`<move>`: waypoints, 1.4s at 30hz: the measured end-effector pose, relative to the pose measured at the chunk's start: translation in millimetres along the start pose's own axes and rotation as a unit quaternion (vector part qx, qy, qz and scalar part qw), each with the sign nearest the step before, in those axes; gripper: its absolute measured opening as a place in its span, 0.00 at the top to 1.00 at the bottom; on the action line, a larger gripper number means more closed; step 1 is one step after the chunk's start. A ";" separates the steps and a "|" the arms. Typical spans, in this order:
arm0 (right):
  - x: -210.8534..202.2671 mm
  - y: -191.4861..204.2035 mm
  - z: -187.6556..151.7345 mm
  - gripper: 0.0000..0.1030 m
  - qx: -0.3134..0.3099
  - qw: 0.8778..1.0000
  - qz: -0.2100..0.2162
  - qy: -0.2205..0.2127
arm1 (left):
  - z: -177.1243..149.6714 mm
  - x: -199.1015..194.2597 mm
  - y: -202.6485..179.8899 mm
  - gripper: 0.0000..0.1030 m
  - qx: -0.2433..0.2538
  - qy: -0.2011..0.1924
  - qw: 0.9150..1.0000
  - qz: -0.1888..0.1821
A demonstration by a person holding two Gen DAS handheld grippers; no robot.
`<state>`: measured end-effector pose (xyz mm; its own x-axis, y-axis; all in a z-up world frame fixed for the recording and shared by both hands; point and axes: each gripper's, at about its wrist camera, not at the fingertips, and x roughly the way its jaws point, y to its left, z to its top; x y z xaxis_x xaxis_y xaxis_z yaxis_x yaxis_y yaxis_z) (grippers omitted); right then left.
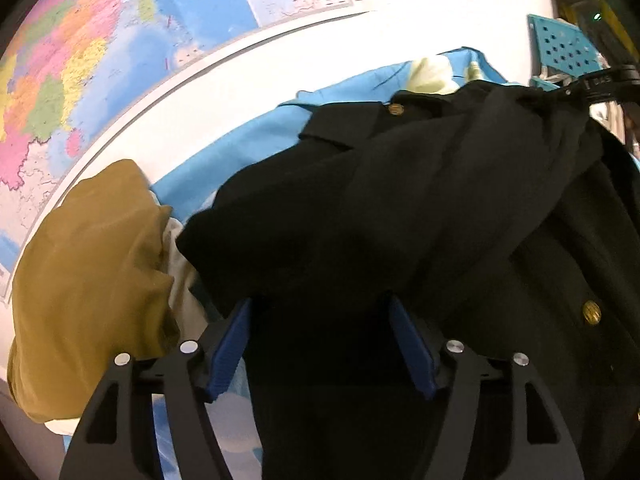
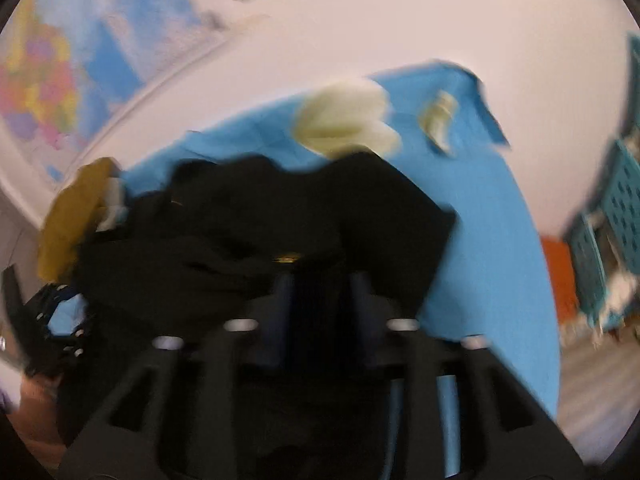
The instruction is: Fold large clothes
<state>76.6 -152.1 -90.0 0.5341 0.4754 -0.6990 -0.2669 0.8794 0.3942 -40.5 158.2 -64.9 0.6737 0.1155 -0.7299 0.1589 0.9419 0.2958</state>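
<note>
A large black coat [image 1: 420, 208] with gold buttons lies bunched on a light blue sheet [image 1: 240, 148]. My left gripper [image 1: 320, 344] is open, its blue pads [image 1: 230, 352] on either side of a fold of the coat. The right gripper shows in the left wrist view at the far right [image 1: 600, 84], pinching the coat's upper edge. In the blurred right wrist view the right gripper [image 2: 320, 292] is shut on the black coat [image 2: 280, 216], with the blue sheet [image 2: 492, 248] beyond and the left gripper at the left edge [image 2: 52, 320].
An olive-brown garment [image 1: 92, 280] with a white one under it lies at the left. A cream garment [image 1: 432, 76] sits at the sheet's far end. A map [image 1: 80, 60] covers the wall. Teal perforated crates [image 1: 560, 48] stand at the right.
</note>
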 end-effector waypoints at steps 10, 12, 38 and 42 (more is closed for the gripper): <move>-97.0 -5.9 -83.7 0.16 -0.027 0.997 0.070 -0.006 | -49.7 -58.8 52.0 0.15 -0.107 -0.022 0.990 -0.084; -103.3 -0.5 -111.5 0.14 -0.042 0.997 0.065 0.021 | -66.4 -62.7 55.2 0.14 -0.122 -0.009 0.987 -0.104; -130.4 -16.9 -213.9 0.58 0.130 0.984 0.112 0.048 | -112.9 -65.9 36.2 0.38 -0.173 0.047 0.956 -0.234; -153.6 4.7 -187.1 0.17 0.050 0.998 0.025 0.014 | -118.8 -69.3 43.4 0.19 -0.173 0.046 0.954 -0.241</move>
<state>-156.8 -216.5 -92.4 0.4985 0.5212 -0.6927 -0.2106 0.8480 0.4864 -166.0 228.5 -74.6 0.5133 -0.3445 -0.7860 0.1761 0.9387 -0.2964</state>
